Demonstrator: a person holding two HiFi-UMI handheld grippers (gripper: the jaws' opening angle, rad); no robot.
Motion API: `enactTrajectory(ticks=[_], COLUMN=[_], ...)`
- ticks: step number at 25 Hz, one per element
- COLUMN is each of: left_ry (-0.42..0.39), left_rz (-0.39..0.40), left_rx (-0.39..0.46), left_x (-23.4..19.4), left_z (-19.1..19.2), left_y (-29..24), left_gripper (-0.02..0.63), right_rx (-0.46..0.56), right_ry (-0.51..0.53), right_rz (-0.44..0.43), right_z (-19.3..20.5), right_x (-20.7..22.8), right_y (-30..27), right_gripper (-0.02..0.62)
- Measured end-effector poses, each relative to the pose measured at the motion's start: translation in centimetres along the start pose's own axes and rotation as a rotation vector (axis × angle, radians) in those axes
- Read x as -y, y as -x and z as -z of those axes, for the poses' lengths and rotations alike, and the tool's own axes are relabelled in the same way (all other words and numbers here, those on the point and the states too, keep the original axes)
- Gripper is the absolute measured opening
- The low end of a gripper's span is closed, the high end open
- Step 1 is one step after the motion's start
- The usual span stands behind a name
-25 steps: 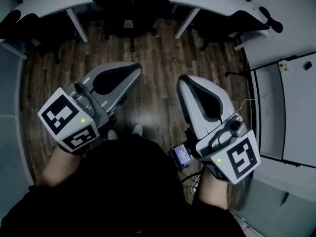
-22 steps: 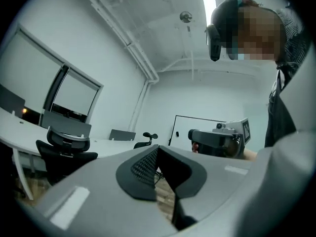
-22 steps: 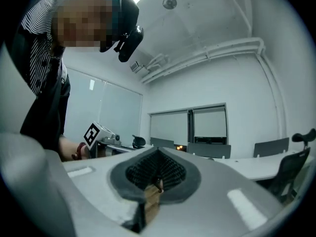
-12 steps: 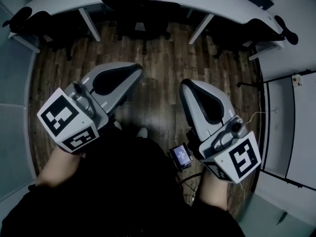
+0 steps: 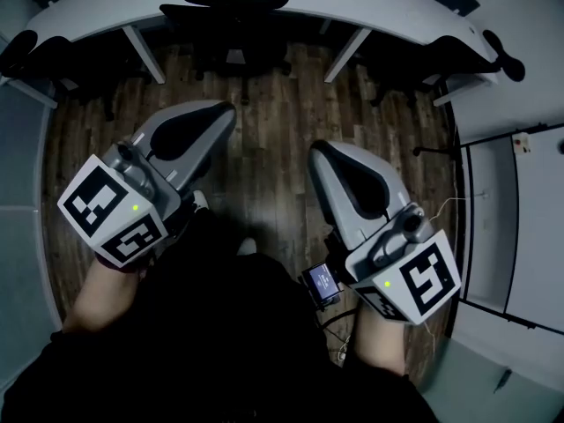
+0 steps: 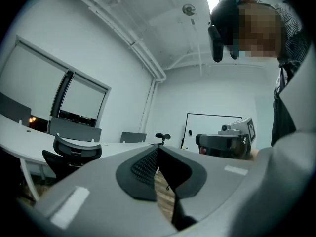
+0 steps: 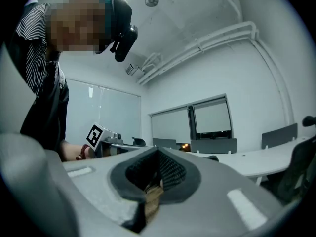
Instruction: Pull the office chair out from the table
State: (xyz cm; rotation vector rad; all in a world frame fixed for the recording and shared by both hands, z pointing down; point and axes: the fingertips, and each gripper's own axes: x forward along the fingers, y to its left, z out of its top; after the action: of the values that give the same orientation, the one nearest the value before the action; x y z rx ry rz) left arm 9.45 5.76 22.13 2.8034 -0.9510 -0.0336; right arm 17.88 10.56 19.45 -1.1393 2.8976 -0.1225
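close to us the grey left tool [image 5: 225,117] and grey right tool [image 5: 319,155] are both pressed together on nothing, over open dark plank floor [image 5: 273,104]. beyond, the black office chair [image 5: 231,11] sits tucked under the curved white bench [image 5: 379,3]; arriving shut we might shove it deeper, or snag the slanted white bench legs [image 5: 342,53] flanking it.

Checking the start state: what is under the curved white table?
A black office chair is tucked there between two white slanted legs, with more dark chairs either side. The tabletop and shadow hide their seats.
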Motion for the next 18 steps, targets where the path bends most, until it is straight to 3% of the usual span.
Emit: enactTrajectory(ticks=[6,12,18], left_ry=[0.014,0.022,0.049], left_rz=[0.085,0.137,0.104], left_rx=[0.056,0.034,0.041], left_x=[-3.5,-9.3,-17.4], left_z=[-1.9,-2.4,-4.2], left_y=[-2.9,-3.6,-3.3], left_gripper=[0.002,0.002,0.0], right_rx=[-0.011,-0.037,-0.052], right_ry=[0.04,0.056,0.08], right_rz=[0.065,0.084,0.088], right_z=[-1.3,-1.0,-1.6], right_x=[3.2,3.7,4.3], right_y=[-3.4,-9.6,-17.3], right_gripper=[0.002,0.002,0.002])
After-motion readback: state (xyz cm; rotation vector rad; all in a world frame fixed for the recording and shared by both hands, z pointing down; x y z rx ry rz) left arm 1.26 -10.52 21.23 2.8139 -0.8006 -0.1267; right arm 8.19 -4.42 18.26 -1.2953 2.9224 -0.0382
